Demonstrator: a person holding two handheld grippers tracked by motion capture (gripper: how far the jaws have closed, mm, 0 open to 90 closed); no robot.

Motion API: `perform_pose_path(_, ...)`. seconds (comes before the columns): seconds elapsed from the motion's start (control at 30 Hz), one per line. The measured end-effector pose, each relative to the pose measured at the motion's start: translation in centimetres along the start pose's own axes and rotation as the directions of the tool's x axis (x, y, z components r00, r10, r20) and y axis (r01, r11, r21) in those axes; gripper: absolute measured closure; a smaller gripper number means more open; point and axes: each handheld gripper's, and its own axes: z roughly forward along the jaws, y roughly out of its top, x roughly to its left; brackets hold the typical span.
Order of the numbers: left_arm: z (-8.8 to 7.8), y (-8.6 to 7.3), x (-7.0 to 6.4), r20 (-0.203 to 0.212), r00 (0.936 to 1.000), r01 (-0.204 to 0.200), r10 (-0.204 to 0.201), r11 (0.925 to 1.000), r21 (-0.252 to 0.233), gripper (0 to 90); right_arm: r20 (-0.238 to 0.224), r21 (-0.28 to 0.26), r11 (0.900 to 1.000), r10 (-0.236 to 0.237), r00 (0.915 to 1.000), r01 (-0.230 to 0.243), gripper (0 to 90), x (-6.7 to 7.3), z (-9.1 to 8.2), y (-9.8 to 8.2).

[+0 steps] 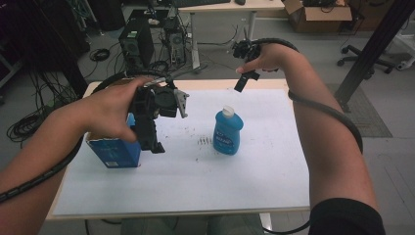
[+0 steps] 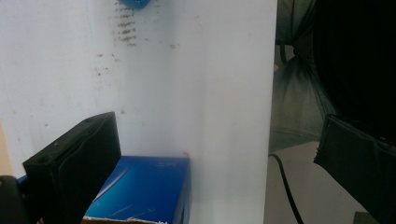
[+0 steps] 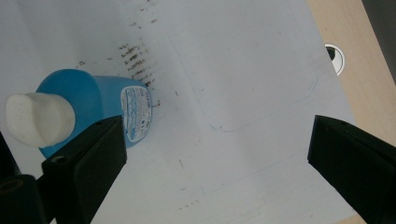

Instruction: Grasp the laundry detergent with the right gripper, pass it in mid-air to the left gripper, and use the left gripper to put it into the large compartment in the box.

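Note:
A blue box with a torn open top stands at the left of the white sheet. My left gripper hangs just to its right and above it, jaws pointing down and open. In the left gripper view the blue box lies low between the wide-apart jaws of the left gripper, untouched. A blue bottle with a white cap stands upright mid-table. My right gripper is raised over the far edge, open. In the right gripper view the bottle sits beside the left jaw of the right gripper.
Dark smudges mark the sheet left of the bottle. A cable hole pierces the wooden table near its edge. Computer towers, loose cables, a cardboard box and an office chair stand on the floor beyond.

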Motion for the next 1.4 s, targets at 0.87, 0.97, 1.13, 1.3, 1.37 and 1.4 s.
perform_pose_path(0.87,0.8,0.5,0.3,0.012,0.9998,-0.018,0.018,0.9997,0.017,0.2,-0.004,-0.056,0.997,-0.052,0.9986,0.051,4.3,2.3,-0.6,-7.4)
perform_pose_path(0.97,0.9,0.5,0.3,0.013,0.9998,-0.013,0.013,0.9998,0.018,0.2,-0.01,-0.078,0.995,-0.056,0.9984,0.055,4.2,2.4,-0.3,-8.4)
perform_pose_path(1.13,1.0,0.4,0.4,0.016,0.9998,-0.012,0.012,0.9997,0.02,0.2,-0.014,-0.138,0.989,-0.059,0.9982,0.056,4.2,2.7,0.5,-10.1)
perform_pose_path(1.3,1.1,0.3,0.3,0.017,0.9998,-0.011,0.011,0.9997,0.02,0.2,-0.027,-0.191,0.98,-0.065,0.9975,0.059,4.2,3.4,1.0,-11.2)
perform_pose_path(1.37,1.1,0.3,0.3,0.015,0.9998,-0.01,0.01,0.9997,0.022,0.2,-0.029,-0.196,0.979,-0.067,0.9973,0.06,4.3,3.5,1.1,-11.4)
perform_pose_path(1.4,1.1,0.3,0.3,0.017,0.9998,-0.009,0.009,0.9997,0.021,0.2,-0.026,-0.204,0.977,-0.067,0.9974,0.061,4.0,3.9,1.3,-11.7)
